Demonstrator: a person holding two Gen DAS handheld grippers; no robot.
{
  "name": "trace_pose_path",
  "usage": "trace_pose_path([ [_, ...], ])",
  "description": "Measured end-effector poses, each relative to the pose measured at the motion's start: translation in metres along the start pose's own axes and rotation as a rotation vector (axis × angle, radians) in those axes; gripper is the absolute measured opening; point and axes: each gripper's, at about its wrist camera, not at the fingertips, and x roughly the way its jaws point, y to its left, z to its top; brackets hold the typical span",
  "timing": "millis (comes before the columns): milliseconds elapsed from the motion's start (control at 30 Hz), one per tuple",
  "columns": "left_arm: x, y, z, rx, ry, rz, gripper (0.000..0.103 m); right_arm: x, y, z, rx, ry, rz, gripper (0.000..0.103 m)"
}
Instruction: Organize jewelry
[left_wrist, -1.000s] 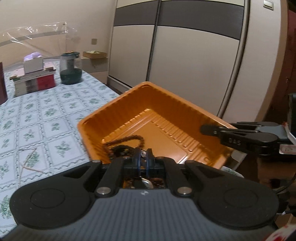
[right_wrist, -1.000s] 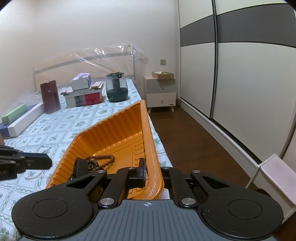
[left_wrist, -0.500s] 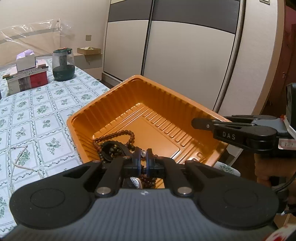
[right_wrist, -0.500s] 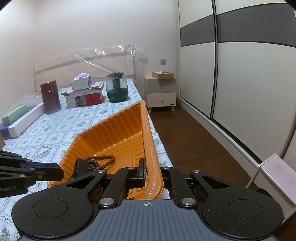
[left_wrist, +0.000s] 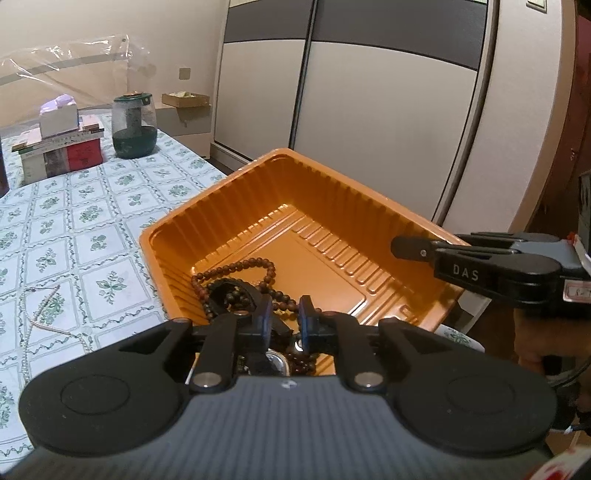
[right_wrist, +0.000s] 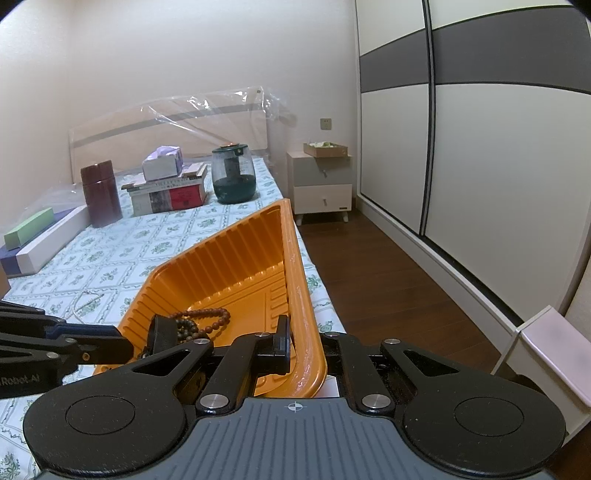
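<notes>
Left wrist view: brown beads (left_wrist: 255, 275) are lying in the near corner of the orange tray (left_wrist: 343, 192). Over them the left gripper (left_wrist: 283, 318) is hanging, its jaws having just been opening, nothing gripped. The right gripper (right_wrist: 301, 341) is clamping the tray's rim.

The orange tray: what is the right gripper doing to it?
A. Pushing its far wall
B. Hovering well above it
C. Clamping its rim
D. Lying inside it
C: the right gripper has the orange tray rim pinched between its closed fingers.
</notes>
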Motion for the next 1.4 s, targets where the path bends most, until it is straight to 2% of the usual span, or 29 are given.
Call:
trace_pose_path([
  [233,-0.012,0.015,0.000,-0.029,-0.021,0.047,0.012,0.000,0.000,0.000,-0.001,0.001,0.000,0.006],
  [500,-0.029,0.052,-0.007,-0.090,-0.028,0.149,0.013,0.000,0.000,0.000,0.000,0.000,0.000,0.006],
  [800,-0.049,0.097,-0.025,-0.154,-0.007,0.276,0.013,0.000,0.000,0.000,-0.001,0.000,0.000,0.006],
  [1033,-0.056,0.117,-0.043,-0.168,0.024,0.359,0.015,0.000,0.000,0.000,-0.001,0.000,0.000,0.006],
  [1200,-0.050,0.125,-0.053,-0.163,0.052,0.388,0.015,0.000,-0.001,0.000,-0.005,0.003,-0.002,0.006],
  [1400,-0.032,0.122,-0.055,-0.081,0.075,0.355,0.015,0.000,-0.001,-0.001,-0.005,0.006,-0.004,0.006],
])
